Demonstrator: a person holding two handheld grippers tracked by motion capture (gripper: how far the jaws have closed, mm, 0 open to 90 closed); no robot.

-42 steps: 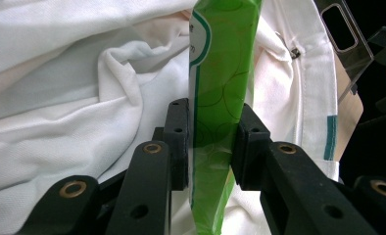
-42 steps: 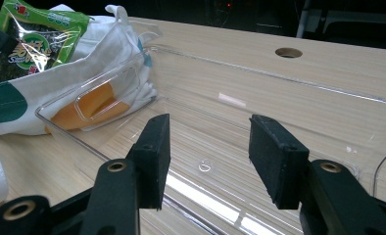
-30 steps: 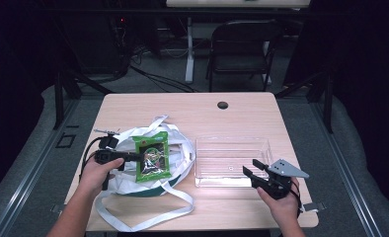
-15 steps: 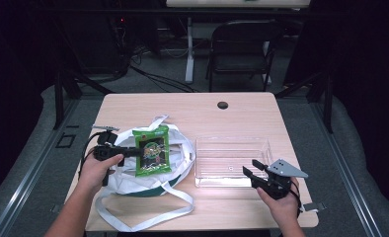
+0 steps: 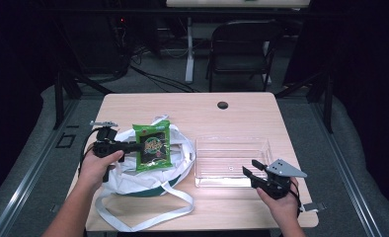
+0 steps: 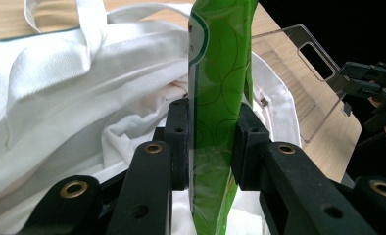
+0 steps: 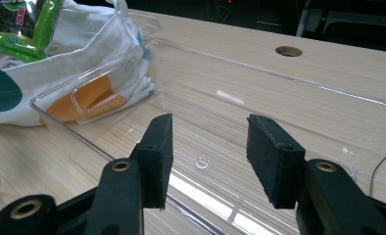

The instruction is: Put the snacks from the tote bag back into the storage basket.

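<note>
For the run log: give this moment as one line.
left gripper: shut on snack packet | over white bag | right gripper: open, by clear tray

The high view looks forward and down over the whole bench [image 5: 242, 106]. Each gripper view sits low and close behind its own tongs; both share the clear tray [image 6: 299, 73].

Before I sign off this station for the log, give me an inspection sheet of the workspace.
Surface: light wooden table with a round hole.
Job's things: green snack packet held above the white cloth bag; clear plastic tray beside the bag, nothing in it.
Clutter: nothing seen.
Grippers: left gripper shut on the packet; right gripper open at the tray's near rim.
Cables: black cable at the left gripper; more on the floor.
Surroundings: folding chair, dark room.
</note>
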